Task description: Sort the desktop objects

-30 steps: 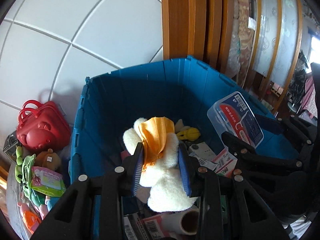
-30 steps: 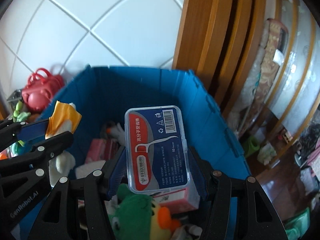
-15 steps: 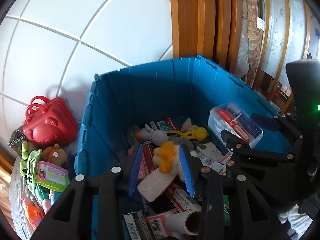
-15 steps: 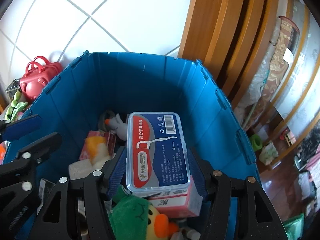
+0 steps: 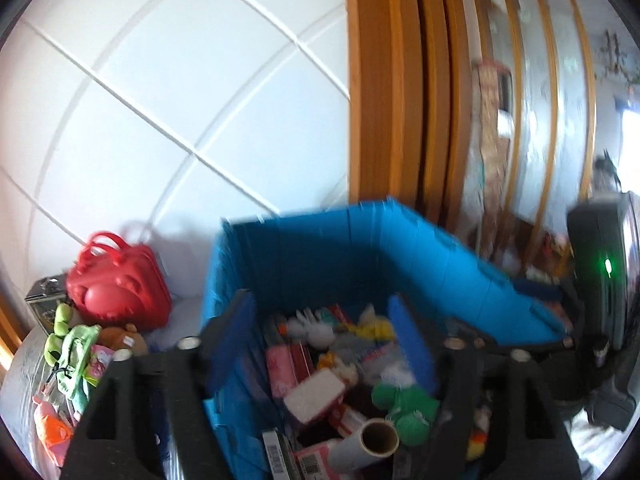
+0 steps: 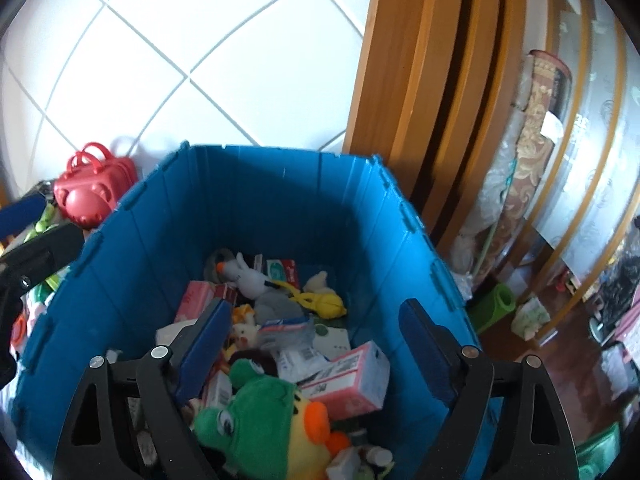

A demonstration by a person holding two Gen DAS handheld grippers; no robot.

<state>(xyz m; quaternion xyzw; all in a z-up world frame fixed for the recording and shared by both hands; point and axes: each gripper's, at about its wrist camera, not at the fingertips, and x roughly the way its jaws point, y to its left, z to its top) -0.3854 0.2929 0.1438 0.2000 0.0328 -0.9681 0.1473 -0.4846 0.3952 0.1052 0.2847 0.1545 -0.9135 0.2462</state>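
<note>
Blue bin [image 6: 256, 216] holds the sorted toys and boxes. Both the left gripper [image 5: 320, 340] and the right gripper [image 6: 316, 340] have just been opening, spread and empty, above it. Red bag [image 6: 94, 192] stands at ten o'clock.

Left wrist view: from just above the blue bin's [image 5: 360, 248] near-left corner, facing forward and downward over its rim toward the tiled wall [image 5: 160, 100]; blurred. Right wrist view: close above the same bin [image 6: 280, 200], angled more steeply into it. Both share the bin, green plush [image 5: 408, 404] [image 6: 256, 412], red bag [image 5: 116, 280] [image 6: 92, 196] and door frame [image 5: 400, 80] [image 6: 432, 80].
</note>
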